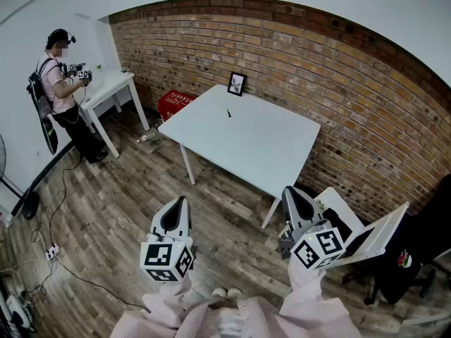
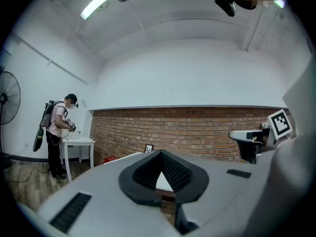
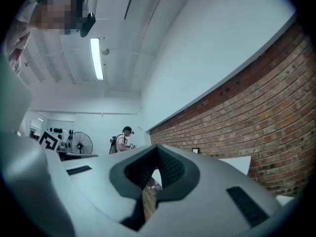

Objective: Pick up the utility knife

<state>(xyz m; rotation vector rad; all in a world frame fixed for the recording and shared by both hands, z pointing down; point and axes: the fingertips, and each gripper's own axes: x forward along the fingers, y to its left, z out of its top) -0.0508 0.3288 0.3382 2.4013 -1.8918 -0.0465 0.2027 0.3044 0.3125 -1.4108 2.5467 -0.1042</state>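
Observation:
The utility knife (image 1: 228, 112) is a small dark thing lying near the far side of the white table (image 1: 261, 153). My left gripper (image 1: 181, 200) and right gripper (image 1: 288, 190) are held side by side over the wooden floor, short of the table's near edge and well away from the knife. Both point toward the table. In the left gripper view the jaws of the left gripper (image 2: 159, 154) meet at the tips with nothing between them. The right gripper (image 3: 157, 149) looks the same, shut and empty. Neither gripper view shows the knife.
A small picture frame (image 1: 237, 84) stands at the table's far edge by the brick wall. A red basket (image 1: 176, 103) sits on the floor behind the table. A person (image 1: 60, 83) works at a white side table (image 1: 113, 90) on the left. White furniture (image 1: 366, 234) stands at the right. Cables (image 1: 63, 196) run over the floor.

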